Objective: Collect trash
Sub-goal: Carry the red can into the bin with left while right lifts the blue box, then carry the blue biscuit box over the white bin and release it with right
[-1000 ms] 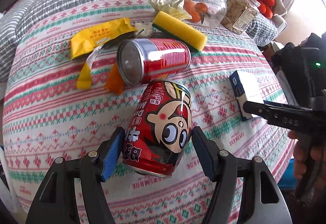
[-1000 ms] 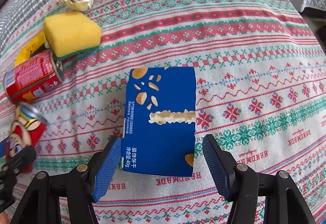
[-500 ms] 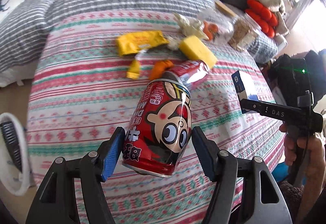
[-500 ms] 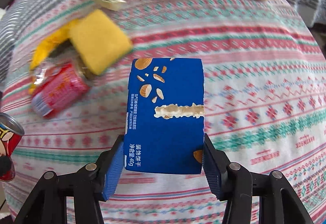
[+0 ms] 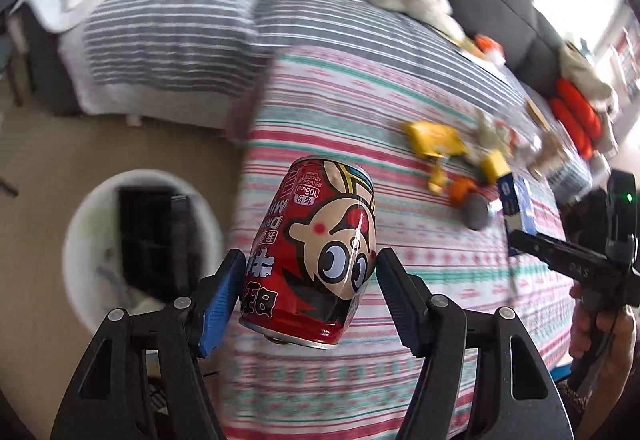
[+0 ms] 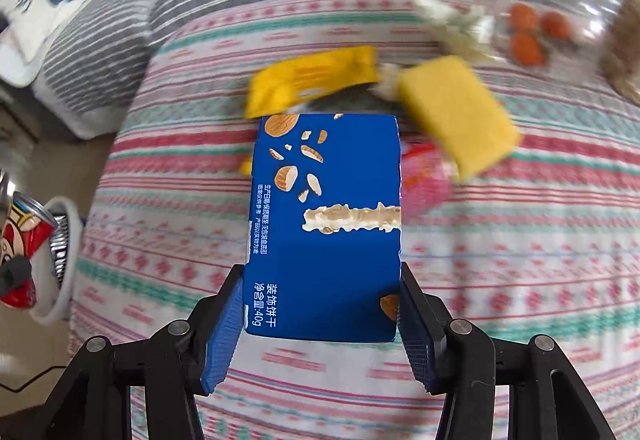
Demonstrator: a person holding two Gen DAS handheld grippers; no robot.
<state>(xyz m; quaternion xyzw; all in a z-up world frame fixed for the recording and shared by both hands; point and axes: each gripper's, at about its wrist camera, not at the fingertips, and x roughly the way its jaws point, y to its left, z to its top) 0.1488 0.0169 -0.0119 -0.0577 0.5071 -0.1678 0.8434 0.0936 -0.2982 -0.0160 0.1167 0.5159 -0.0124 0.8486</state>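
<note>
currently my left gripper (image 5: 310,290) is clamped at a middling spread on a red aluminium drink can with a cartoon face (image 5: 316,260), pads on its lower side walls, the can lifted clear of the patterned tablecloth (image 5: 420,280). my right gripper (image 6: 320,320) is closed on a blue cardboard biscuit box printed with almonds (image 6: 324,228), pads flat on its two narrow sides near the bottom edge, the box also in the air above the cloth. a white round bin with a dark liner (image 5: 140,252) stands on the floor beside the table, below and left of the can.

handling, as judged: the can looks empty and light, with thin walls that dent under squeeze and a slick printed skin; a hold across the middle of the barrel suits it. the box is light, stiff along its edges, soft on its broad faces; its narrow sides are the right place. a yellow wrapper (image 6: 312,79) and a yellow sponge (image 6: 456,115) lie on the cloth.
</note>
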